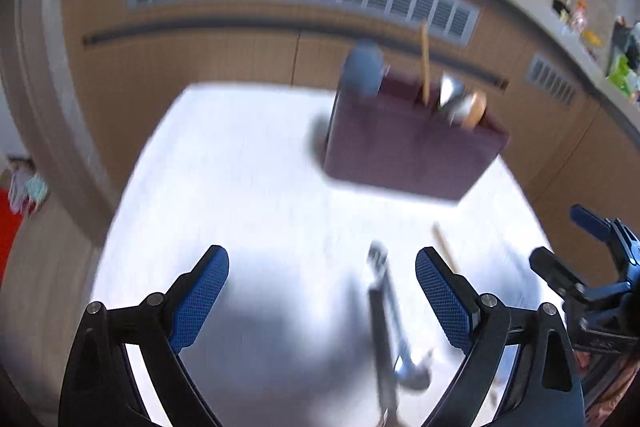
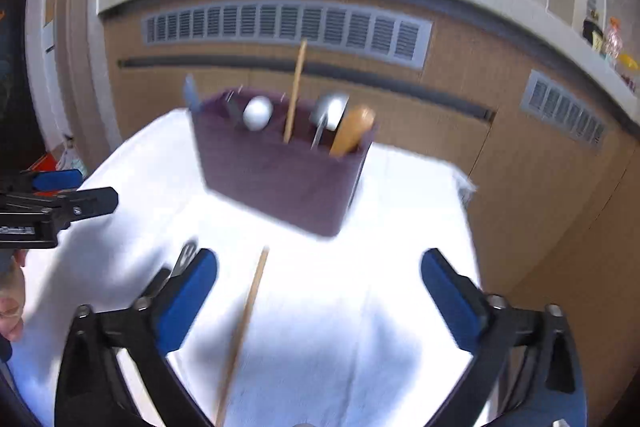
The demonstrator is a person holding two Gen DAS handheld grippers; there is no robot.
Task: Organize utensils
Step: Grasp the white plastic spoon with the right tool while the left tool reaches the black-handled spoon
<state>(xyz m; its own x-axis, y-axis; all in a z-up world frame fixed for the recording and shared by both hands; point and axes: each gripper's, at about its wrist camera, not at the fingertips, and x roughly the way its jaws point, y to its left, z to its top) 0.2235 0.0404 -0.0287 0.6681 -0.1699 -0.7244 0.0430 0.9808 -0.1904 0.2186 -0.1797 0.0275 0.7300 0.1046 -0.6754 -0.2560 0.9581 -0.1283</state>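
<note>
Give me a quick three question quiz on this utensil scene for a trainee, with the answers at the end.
1. True or false: the left gripper is clamped on the metal utensil.
2. Which loose item lies between the fingers of the right gripper? A) wooden chopstick B) white ball C) blue cup
3. What colour is the utensil holder on the white cloth?

Key
1. False: both fingers stand wide apart and the utensil lies loose between them.
2. A.
3. Dark purple; a chopstick, a metal spoon and a wooden handle already stand in it.
</note>
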